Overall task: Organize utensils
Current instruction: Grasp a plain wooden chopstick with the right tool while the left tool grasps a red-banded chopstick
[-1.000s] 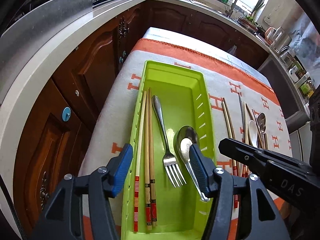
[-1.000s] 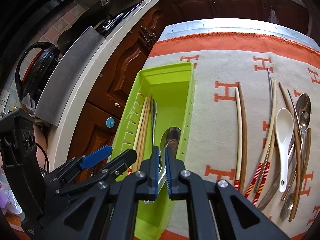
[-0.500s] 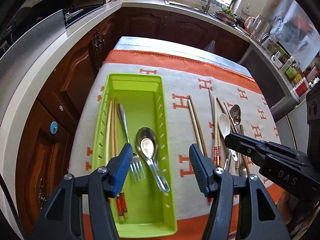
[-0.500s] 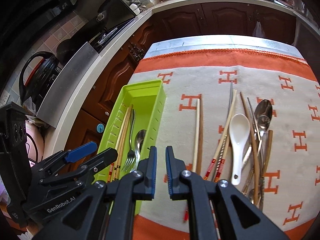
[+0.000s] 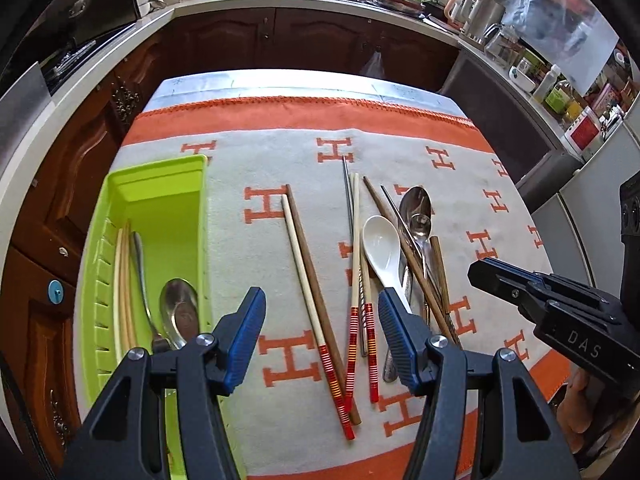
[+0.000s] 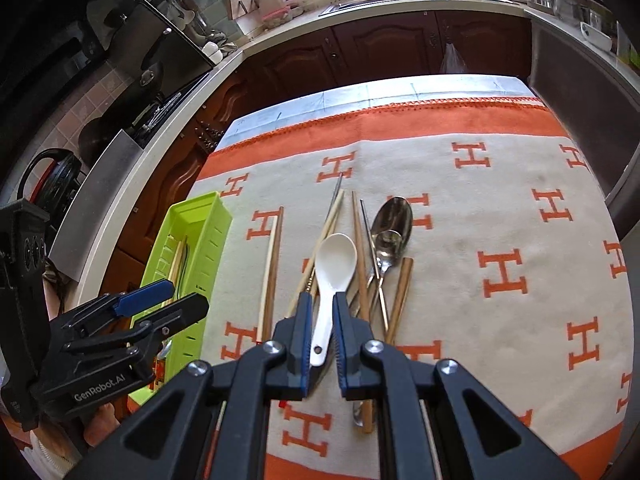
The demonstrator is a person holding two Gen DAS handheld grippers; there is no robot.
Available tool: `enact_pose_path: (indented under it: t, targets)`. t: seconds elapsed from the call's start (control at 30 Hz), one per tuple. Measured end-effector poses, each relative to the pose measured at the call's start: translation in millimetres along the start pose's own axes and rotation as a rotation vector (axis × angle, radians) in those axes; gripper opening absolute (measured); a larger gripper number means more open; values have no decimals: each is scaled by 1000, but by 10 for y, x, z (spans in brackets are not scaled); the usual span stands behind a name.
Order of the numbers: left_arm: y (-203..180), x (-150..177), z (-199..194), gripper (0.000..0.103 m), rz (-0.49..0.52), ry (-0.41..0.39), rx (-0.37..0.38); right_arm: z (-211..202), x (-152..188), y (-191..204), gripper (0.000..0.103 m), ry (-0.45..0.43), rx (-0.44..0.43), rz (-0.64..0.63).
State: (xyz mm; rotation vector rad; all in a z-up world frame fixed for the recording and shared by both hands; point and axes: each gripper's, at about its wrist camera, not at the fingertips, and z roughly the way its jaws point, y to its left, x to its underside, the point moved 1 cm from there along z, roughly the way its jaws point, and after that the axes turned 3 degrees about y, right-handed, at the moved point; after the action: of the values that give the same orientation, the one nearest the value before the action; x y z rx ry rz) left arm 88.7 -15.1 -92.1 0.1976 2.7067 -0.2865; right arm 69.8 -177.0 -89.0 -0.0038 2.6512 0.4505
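- Both grippers hover over the orange-and-cream cloth (image 5: 256,160): our left gripper (image 5: 322,328) has its blue pads spread wide with nothing between them, above the red-banded chopsticks (image 5: 352,344) just right of the green tray (image 5: 164,184).
- Our right gripper (image 6: 321,330) has its jaws nearly together and gripping nothing; the handle of the white spoon (image 6: 334,264) shows in the narrow gap, lying on the cloth below.
- We see the white spoon well right of the green tray, in a loose pile with metal spoons (image 6: 390,228) and wooden chopsticks (image 6: 360,256).
- Between that pile and the green tray lies a pale and brown chopstick pair (image 5: 304,272).
- Inside the green tray rest pale chopsticks (image 5: 122,280), a fork handle (image 5: 140,272) and a metal spoon bowl (image 5: 178,308).
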Motion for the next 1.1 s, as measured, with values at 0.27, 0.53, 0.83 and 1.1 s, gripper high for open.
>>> enact_pose_path:
  t: [0.27,0.53,0.83,1.1]
  targets:
    - [-133,-8,558,56,14,108,-27,372,100,-246,10,90,-12,3]
    - [-154,-52,831,52,16,157,-38,690,140,-306,10,153,-5,-31]
    - [-145,-110,935,44,15,160,-39,674,153,-372,7,144,-33,-27]
    - [-256,-148,949,14,44,156,-34,513,143,-377,7,104,-68,-9]
